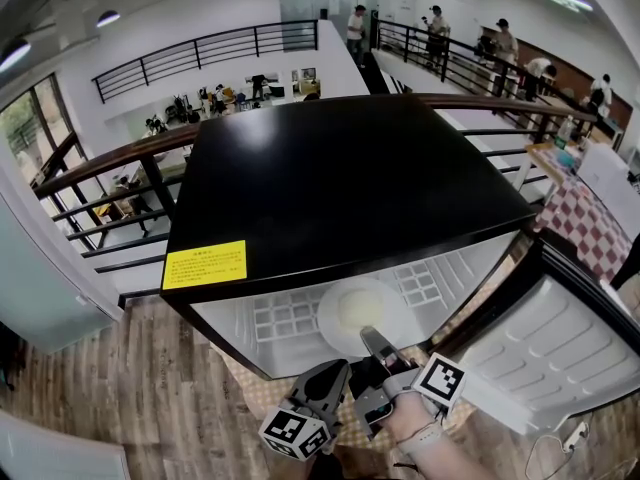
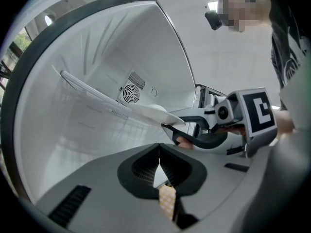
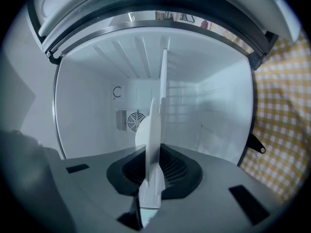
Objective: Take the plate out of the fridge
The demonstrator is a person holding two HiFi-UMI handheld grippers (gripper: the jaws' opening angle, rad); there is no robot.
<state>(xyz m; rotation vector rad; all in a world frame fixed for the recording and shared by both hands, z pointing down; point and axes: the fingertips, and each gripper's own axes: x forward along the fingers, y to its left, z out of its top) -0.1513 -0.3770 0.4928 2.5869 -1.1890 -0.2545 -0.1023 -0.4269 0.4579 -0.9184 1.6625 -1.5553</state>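
A white plate point(image 1: 362, 311) lies on the white wire shelf point(image 1: 285, 318) inside the open black-topped fridge point(image 1: 340, 183). My right gripper point(image 1: 374, 345) reaches in from the front and is shut on the plate's near rim. In the right gripper view the plate point(image 3: 154, 130) stands edge-on between the jaws of the right gripper point(image 3: 151, 181). The left gripper view shows the plate point(image 2: 154, 113) pinched by the right gripper point(image 2: 176, 128). My left gripper point(image 1: 322, 393) hangs just outside the fridge's front, left of the right one. The left gripper point(image 2: 159, 171) is shut with nothing in it.
The fridge door point(image 1: 560, 353) stands open to the right. A yellow label point(image 1: 204, 264) sits on the fridge top's front left. A fan vent point(image 3: 129, 121) is on the fridge's back wall. A checked cloth point(image 1: 588, 226) covers a table at the right. Railings point(image 1: 110, 183) run behind the fridge.
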